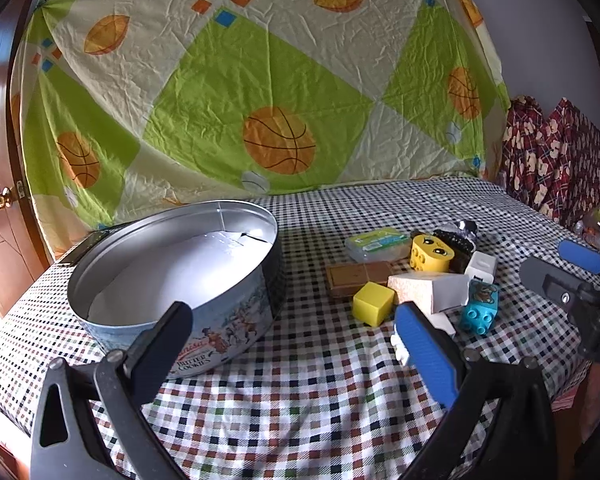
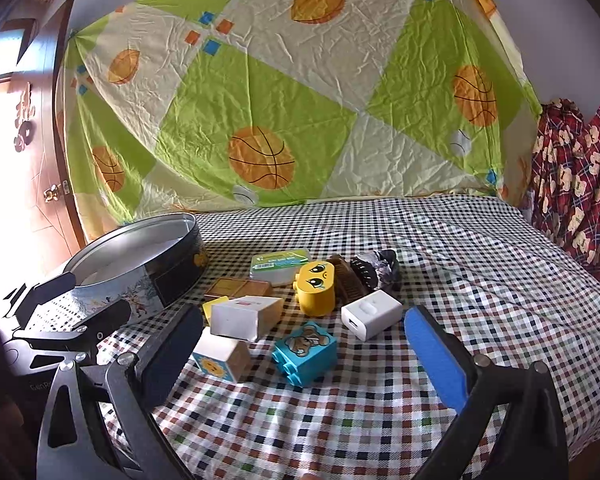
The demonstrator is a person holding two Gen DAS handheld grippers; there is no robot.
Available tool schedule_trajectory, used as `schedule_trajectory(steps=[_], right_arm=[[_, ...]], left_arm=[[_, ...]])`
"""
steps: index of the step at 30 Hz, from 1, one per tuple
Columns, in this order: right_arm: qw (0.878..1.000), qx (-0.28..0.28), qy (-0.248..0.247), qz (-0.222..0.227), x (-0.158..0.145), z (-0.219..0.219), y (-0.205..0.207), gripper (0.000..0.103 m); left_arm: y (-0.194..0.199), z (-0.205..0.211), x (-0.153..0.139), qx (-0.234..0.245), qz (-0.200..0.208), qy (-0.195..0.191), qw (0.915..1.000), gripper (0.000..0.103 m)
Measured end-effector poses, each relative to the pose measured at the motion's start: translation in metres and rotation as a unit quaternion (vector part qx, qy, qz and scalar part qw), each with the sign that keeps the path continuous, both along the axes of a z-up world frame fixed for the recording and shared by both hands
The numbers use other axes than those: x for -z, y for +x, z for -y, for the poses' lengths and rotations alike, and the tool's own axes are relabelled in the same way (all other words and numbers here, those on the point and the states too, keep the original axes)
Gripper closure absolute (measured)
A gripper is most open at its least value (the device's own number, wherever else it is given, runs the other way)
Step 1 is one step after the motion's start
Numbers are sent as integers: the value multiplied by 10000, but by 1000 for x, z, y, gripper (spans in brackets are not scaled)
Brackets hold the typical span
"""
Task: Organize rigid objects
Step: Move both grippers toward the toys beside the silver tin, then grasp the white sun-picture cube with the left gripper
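Note:
A round butter-cookie tin (image 1: 236, 308) (image 2: 168, 280) stands open on the checked tablecloth, with only white paper lining inside. To its right lies a cluster of small things: a yellow cube (image 1: 373, 303), a white carton (image 1: 428, 290) (image 2: 246, 316), a blue toy brick (image 1: 480, 307) (image 2: 306, 354), a yellow face brick (image 1: 431, 254) (image 2: 317, 288), a white charger (image 2: 372, 314), a brown tile (image 1: 358, 276) and a green-labelled case (image 1: 376, 243) (image 2: 280, 266). My left gripper (image 1: 292, 336) is open just in front of the tin. My right gripper (image 2: 304, 340) is open around the blue brick area, holding nothing.
A sun-printed wooden block (image 2: 220, 360) lies beside my right gripper's dark finger. A dark comb and hair clip (image 2: 374, 270) lie behind the charger. A basketball-print sheet (image 1: 260, 80) hangs behind the table; patterned red cloth (image 2: 580, 184) sits at the right edge.

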State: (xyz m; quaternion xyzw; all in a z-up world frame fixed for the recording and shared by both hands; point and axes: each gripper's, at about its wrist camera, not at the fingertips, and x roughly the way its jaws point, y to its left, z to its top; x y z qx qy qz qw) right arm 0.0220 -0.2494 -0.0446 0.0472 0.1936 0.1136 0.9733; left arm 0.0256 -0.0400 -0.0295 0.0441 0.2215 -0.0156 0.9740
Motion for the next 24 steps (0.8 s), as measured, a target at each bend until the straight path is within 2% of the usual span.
schedule_trajectory(steps=[13,19,20,23,24], right_arm=[[9987,452,209,-104,15,43,9,1],[9982,478,333,-142,20,55,11,1],[9982,470,344,-140,20,56,11,1],[9983,436,357,-144,22,55,12,1],[9984,412,351,-159,22,53,12,1]], left_arm=[[21,55,20,527,-479,111,9974,0],[33,76,31,669,-744,202,9948,2],[36,76,33,690,-817,176,9941,4],[44,73,40,703,-1043,97,9920,23],[46,71,42,784,-1121,1,9906,40]])
